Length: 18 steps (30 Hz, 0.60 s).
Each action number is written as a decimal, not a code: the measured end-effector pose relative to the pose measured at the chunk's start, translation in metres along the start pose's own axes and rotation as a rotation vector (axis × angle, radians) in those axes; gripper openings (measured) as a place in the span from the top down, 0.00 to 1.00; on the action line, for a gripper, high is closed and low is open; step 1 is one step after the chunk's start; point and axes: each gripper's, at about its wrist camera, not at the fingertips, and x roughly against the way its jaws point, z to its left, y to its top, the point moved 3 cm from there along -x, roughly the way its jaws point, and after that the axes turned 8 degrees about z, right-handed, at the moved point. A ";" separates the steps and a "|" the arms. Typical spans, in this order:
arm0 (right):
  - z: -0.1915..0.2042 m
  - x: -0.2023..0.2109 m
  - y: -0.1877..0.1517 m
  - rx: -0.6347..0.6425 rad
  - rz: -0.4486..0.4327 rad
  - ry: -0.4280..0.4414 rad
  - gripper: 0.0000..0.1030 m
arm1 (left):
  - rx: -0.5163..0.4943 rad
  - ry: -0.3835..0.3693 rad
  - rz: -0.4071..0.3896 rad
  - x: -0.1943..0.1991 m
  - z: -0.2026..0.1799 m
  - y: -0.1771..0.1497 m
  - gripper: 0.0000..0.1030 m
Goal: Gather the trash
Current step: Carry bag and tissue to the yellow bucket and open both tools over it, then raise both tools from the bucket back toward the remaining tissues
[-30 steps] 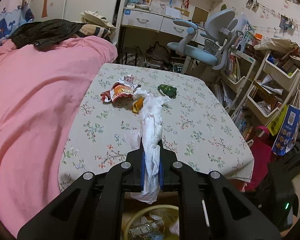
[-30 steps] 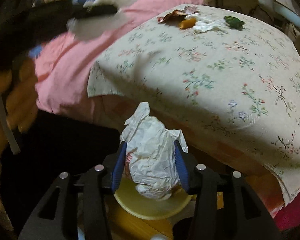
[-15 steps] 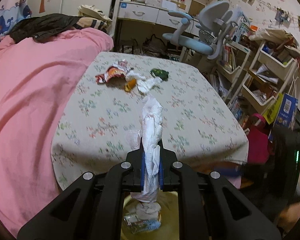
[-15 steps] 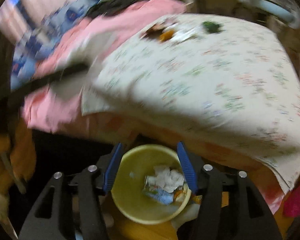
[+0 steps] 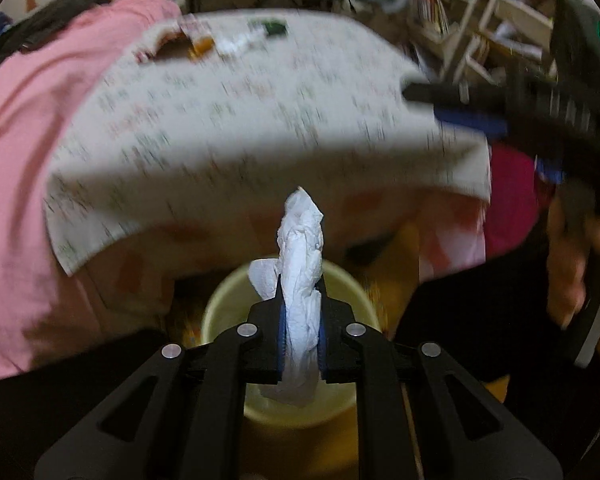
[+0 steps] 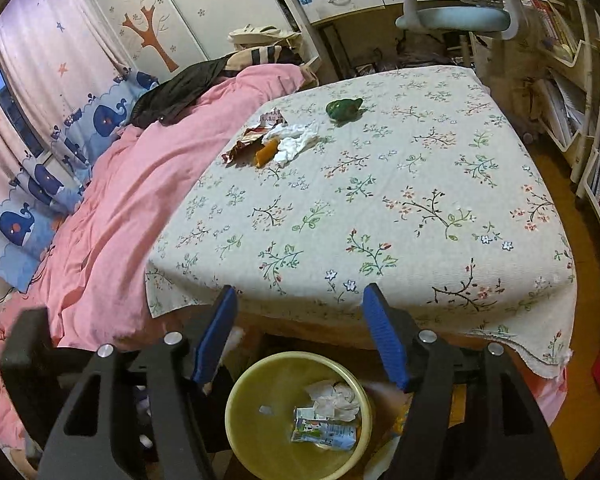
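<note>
One twisted white tissue (image 5: 300,300) sat pinched between the left gripper (image 5: 300,332) pads as its jaws were opening, directly above the yellow bin (image 5: 228,304). Both right gripper (image 6: 300,336) pads stood apart, empty and opening, the bin (image 6: 240,392) below them and remaining litter (image 6: 288,140) far ahead on the floral tablecloth (image 6: 380,200).

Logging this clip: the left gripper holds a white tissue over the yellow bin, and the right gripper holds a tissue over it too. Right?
Not quite. The right gripper holds nothing: the right wrist view shows its jaws opening over the bin with nothing between them. The left gripper does hold the tissue over the bin.
</note>
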 end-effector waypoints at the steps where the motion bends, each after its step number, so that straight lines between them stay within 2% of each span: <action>1: 0.000 0.000 0.000 0.002 -0.001 -0.002 0.37 | -0.011 0.000 0.029 -0.006 -0.003 -0.003 0.83; 4: -0.001 0.003 -0.001 0.001 -0.004 -0.006 0.33 | -0.034 0.011 0.053 -0.011 -0.008 -0.007 0.64; 6: -0.002 0.003 -0.001 0.000 -0.006 -0.008 0.31 | -0.035 0.022 0.053 -0.012 -0.008 -0.009 0.47; 10: -0.003 0.003 -0.001 -0.006 -0.012 -0.013 0.30 | -0.017 0.048 0.024 -0.007 -0.004 -0.008 0.34; 12: -0.003 0.004 -0.001 -0.007 -0.017 -0.019 0.27 | 0.003 0.074 -0.027 0.000 0.000 -0.005 0.26; 18: -0.002 0.010 0.001 -0.001 -0.058 -0.045 0.27 | 0.040 0.187 -0.199 0.024 0.011 0.009 0.19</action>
